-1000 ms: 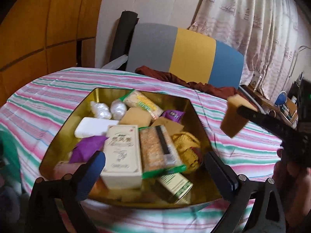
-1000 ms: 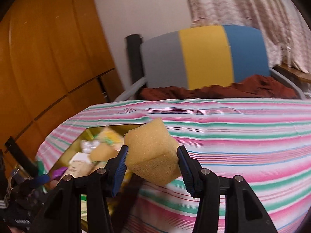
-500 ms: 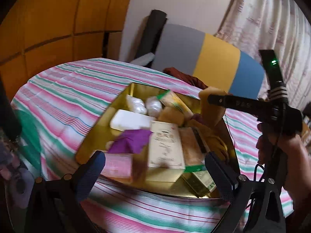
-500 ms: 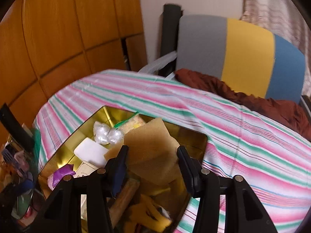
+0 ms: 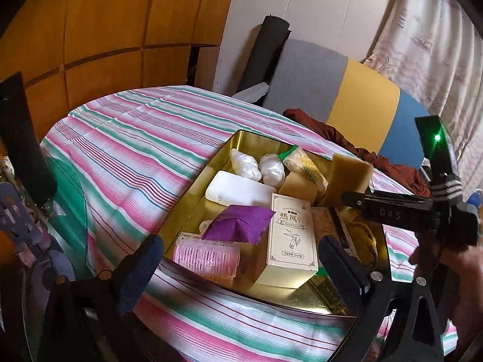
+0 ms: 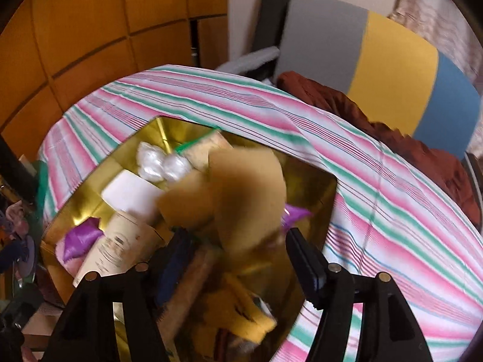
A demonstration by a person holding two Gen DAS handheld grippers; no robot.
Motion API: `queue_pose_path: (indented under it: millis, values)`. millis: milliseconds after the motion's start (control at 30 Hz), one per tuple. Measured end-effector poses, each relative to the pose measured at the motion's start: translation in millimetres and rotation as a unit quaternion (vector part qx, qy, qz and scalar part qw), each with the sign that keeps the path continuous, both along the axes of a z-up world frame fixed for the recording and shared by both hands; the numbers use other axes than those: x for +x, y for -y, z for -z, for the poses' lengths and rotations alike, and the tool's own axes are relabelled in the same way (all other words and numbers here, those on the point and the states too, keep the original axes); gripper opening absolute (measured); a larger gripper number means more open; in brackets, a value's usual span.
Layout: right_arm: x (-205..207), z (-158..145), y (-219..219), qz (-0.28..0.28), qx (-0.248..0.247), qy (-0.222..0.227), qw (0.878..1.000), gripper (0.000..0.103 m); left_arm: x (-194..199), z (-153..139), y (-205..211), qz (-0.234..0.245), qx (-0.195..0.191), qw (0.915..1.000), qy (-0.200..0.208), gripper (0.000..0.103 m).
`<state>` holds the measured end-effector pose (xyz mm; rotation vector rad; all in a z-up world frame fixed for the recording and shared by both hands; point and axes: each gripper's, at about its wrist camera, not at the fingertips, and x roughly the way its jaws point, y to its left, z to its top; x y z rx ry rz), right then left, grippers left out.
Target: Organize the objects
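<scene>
A gold tin tray (image 5: 193, 193) on the striped table holds several items: a cream carton (image 5: 291, 235), a purple sachet (image 5: 238, 224), a pink hair roller (image 5: 206, 258), a white soap bar (image 5: 237, 191) and two clear-wrapped balls (image 5: 258, 166). My right gripper (image 6: 235, 259) is over the tray's right part with a tan sponge (image 6: 247, 193) between its fingers; in the left wrist view the sponge (image 5: 350, 178) sits at its fingertips above the tray's far right. Its jaws look wider than before, the frame is blurred. My left gripper (image 5: 241, 271) is open and empty at the tray's near edge.
The table carries a pink, green and white striped cloth (image 5: 135, 138). A grey, yellow and blue chair (image 5: 347, 96) with a brown cloth (image 5: 377, 157) stands behind it. Wooden panels (image 5: 105, 30) lie to the left, clutter (image 5: 21, 226) at the near left edge.
My right gripper carried the sponge from above the table's right side leftward and down over the tray. Its jaws have spread. My left gripper shifted left along the tray's near edge.
</scene>
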<state>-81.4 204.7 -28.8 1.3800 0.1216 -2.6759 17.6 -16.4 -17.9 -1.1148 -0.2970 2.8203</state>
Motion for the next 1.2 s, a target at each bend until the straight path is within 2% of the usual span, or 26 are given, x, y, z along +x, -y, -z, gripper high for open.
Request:
queue_pose_path:
  millis: [300, 533, 900, 967, 1033, 1200]
  values:
    - [21, -11, -2, 0.024, -0.012, -0.018, 0.999, 0.067, 5, -7, -6, -0.006, -0.02, 0.9998, -0.004, 0.103]
    - [38, -20, -4, 0.038, -0.024, -0.033, 0.998, 0.067, 9, -13, -4, -0.034, -0.041, 0.9986, -0.006, 0.103]
    - [59, -27, -3, 0.042, -0.019, -0.047, 0.998, 0.067, 9, -16, -3, -0.046, -0.055, 0.9974, 0.005, 0.103]
    - [62, -29, -5, 0.049, -0.025, -0.049, 0.997, 0.068, 8, -18, -3, -0.05, -0.06, 0.9969, 0.006, 0.103]
    - [65, -31, -6, 0.057, -0.033, -0.049, 0.997, 0.074, 7, -21, -3, -0.056, -0.068, 0.9961, 0.006, 0.103]
    - [75, -40, -3, 0.071, -0.036, -0.062, 0.995, 0.076, 2, -27, -1, -0.072, -0.091, 0.9931, 0.016, 0.103]
